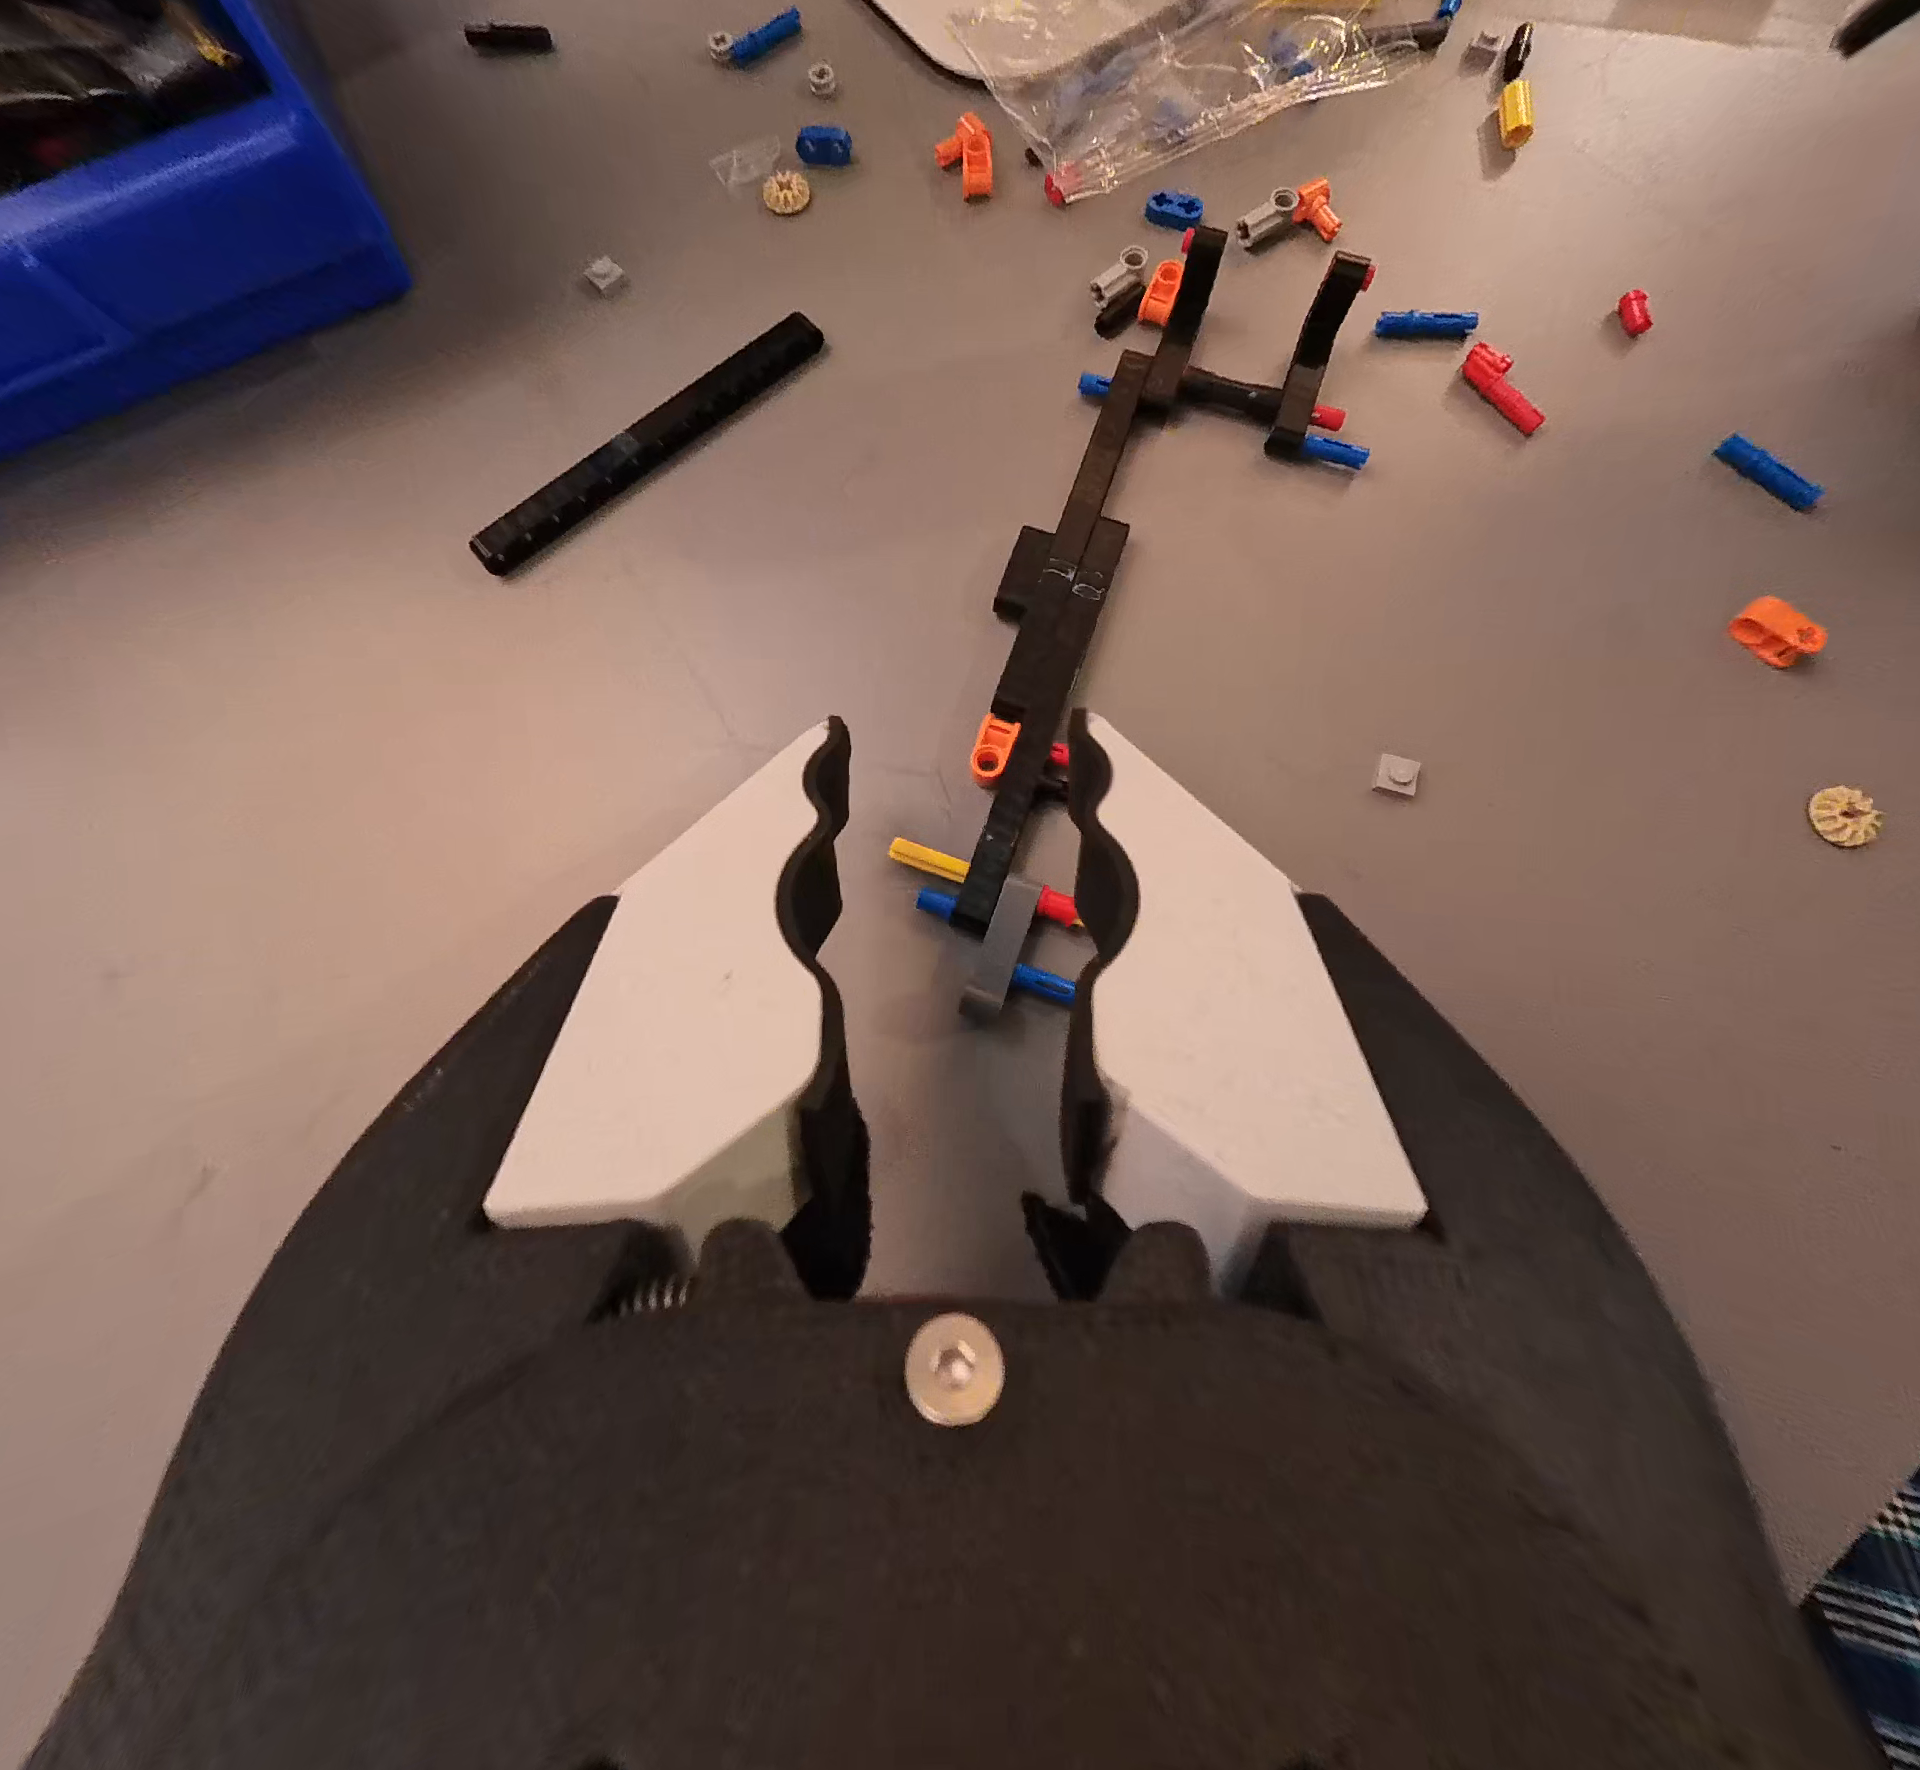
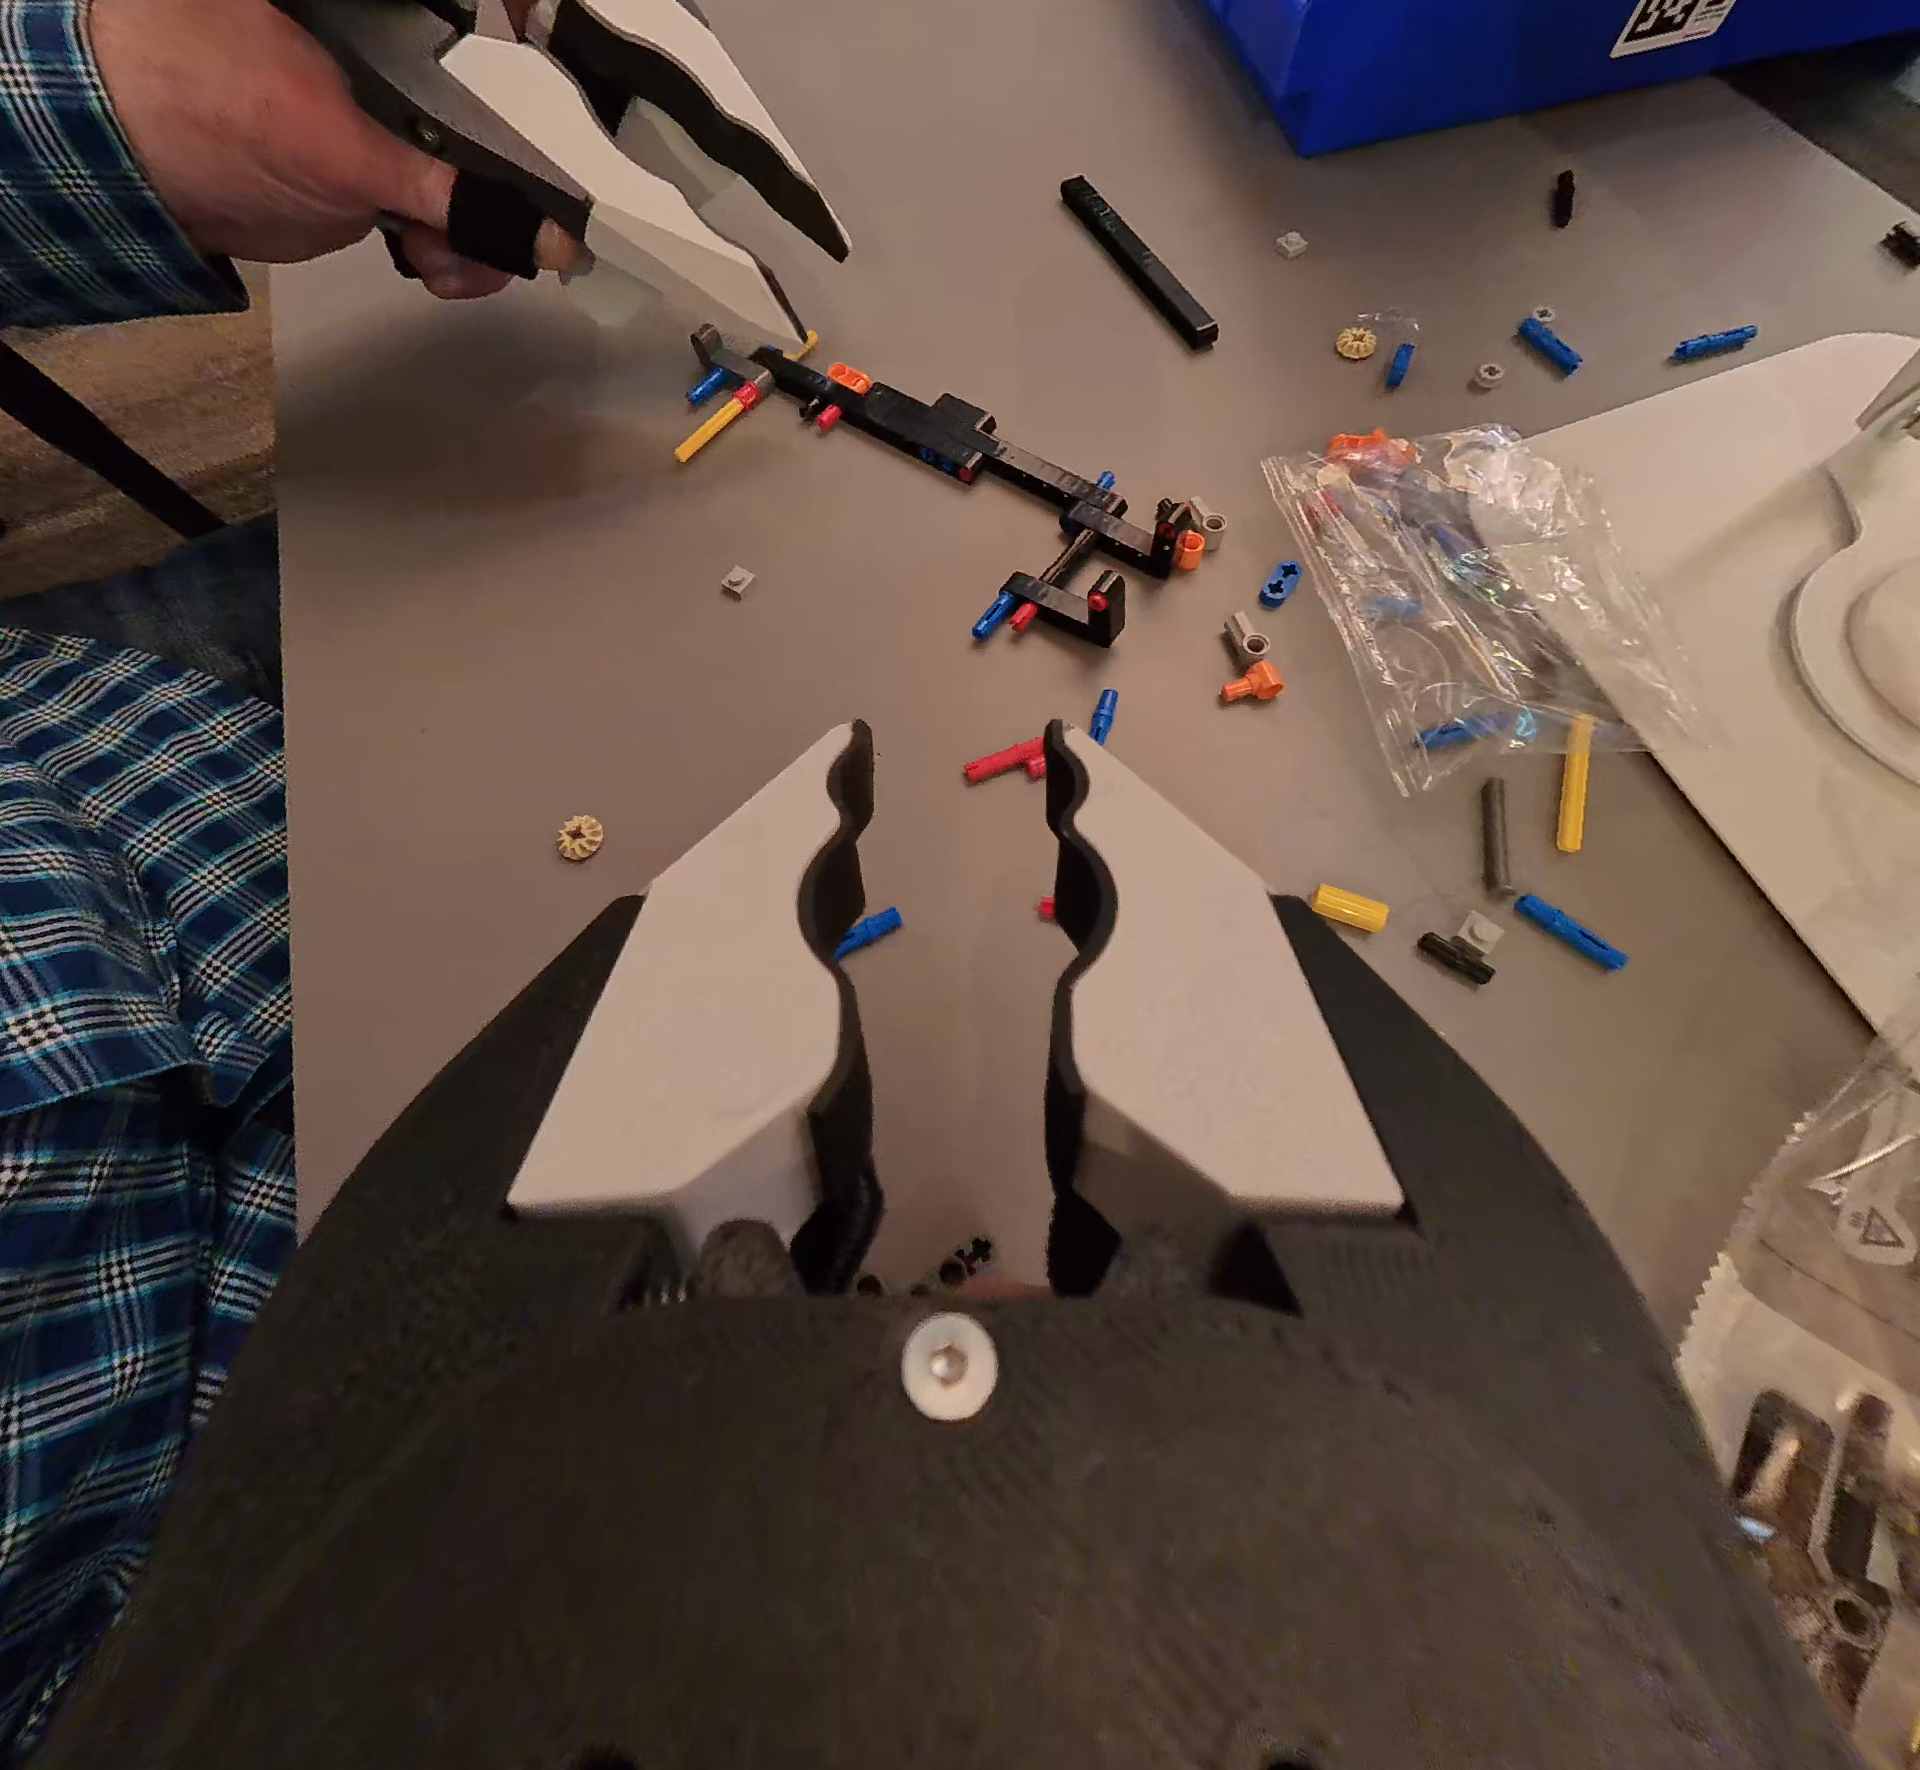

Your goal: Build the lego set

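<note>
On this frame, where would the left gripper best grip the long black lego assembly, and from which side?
Grip the black assembly across its narrow beam near the grey end piece, coming from above. The left gripper already straddles it with jaws open, but pins jut out sideways there, so probably close just beyond them.

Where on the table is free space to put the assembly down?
Bare grey table lies between the long black beam, the blue bin and the left gripper. Around the plastic bag, loose pieces crowd.

Gaping claw [image 1: 956, 733] straddling black assembly [image 1: 1081, 536]
</note>
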